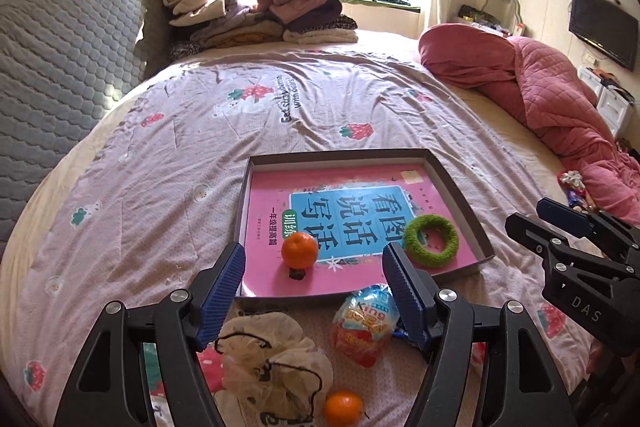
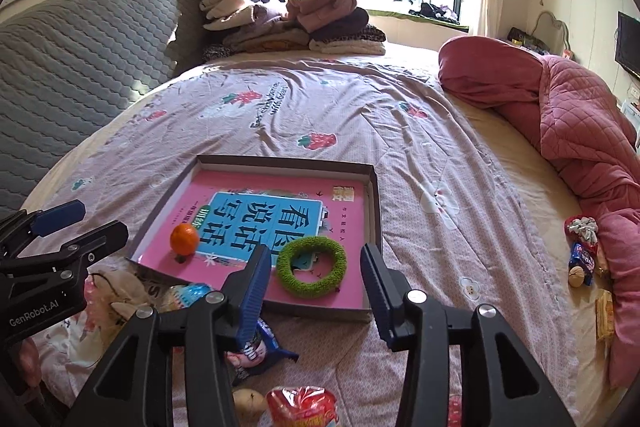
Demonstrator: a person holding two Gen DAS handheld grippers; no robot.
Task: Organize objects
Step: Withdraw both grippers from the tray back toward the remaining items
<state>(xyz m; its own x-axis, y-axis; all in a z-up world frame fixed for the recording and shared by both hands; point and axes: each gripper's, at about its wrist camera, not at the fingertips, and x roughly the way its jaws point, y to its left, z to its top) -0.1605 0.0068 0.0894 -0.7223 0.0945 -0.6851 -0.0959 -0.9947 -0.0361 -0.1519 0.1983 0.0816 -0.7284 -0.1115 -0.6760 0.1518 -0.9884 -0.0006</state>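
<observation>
Both grippers hang above the near edge of the bed, tilted down, and neither has anything in it. The left gripper (image 1: 314, 283) has its jaws spread wide, empty air between them; the right gripper (image 2: 314, 287) is parted too, a little narrower, nothing pinched.

Straight ahead of both tools sits the shallow cardboard box tray (image 1: 460, 187). Lying flat in it is a pink workbook (image 1: 360, 179), and on that a tangerine (image 1: 300, 250) just past the left gripper's left finger, and a fuzzy green ring (image 1: 431, 241) just beyond its right finger. In the right view that ring (image 2: 311, 265) lies framed between the two fingers.

Still loose on the quilt (image 1: 180, 167), short of the tray: a foil-wrapped toy egg (image 1: 366, 325) right beside the left gripper's right finger, a gauzy drawstring pouch (image 1: 272, 359) under its left finger, and a second tangerine (image 1: 343, 407) nearest the camera. Under the right gripper's left finger, a blue snack wrapper (image 2: 260, 347).

My read: the next pick is one of these strays. The egg looks best placed, but it is rounded and slick, so close across its middle, squarely, and lift straight before carrying forward over the tray's low wall.
</observation>
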